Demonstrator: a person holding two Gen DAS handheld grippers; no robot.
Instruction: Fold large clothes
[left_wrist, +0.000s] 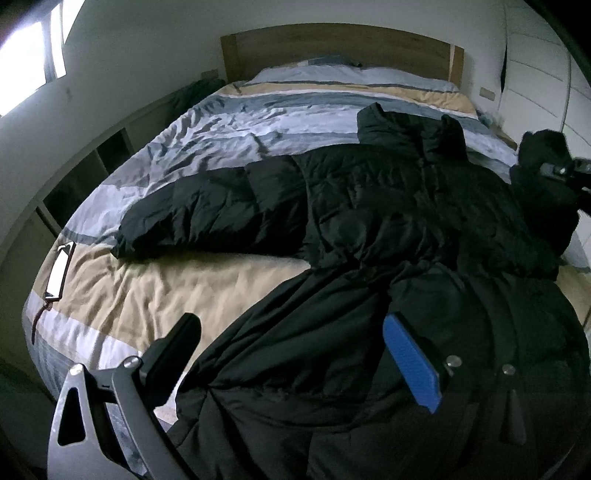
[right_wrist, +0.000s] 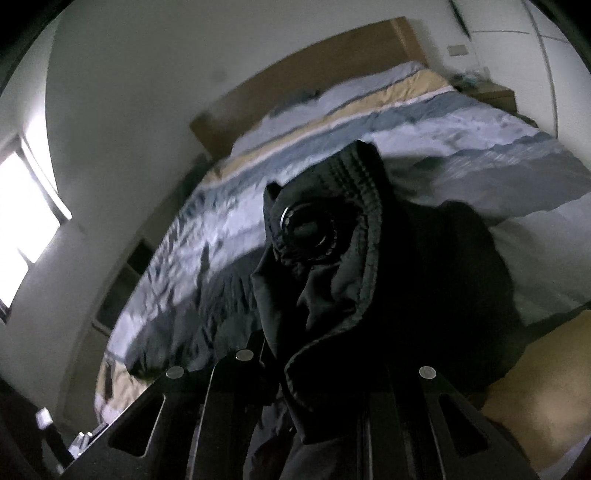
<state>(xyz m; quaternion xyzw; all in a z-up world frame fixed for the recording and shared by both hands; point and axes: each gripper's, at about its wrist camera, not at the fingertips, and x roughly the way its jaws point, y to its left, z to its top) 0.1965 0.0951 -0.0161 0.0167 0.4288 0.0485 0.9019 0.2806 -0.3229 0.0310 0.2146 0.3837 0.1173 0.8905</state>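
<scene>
Left wrist view: the black puffer jacket (left_wrist: 369, 206) sprawls across the striped bed (left_wrist: 229, 122), one sleeve reaching toward the left of the frame, its hem bunched at the bottom. The left tongs (left_wrist: 295, 354) stand wide open over that hem, gripping nothing, tilted steeply down. At the right edge the right tongs (left_wrist: 554, 170) lift the other sleeve. If that sleeve swings over too quickly, I judge the slick padding could drag the body askew, and a phone (left_wrist: 59, 271) near the left bed edge might get swept off.

Right wrist view: the right tongs (fingertips buried in fabric) are nearly shut on the sleeve cuff (right_wrist: 332, 236), mid-frame. The heavy sleeve could slip out. The frame is tilted and blurred.
</scene>
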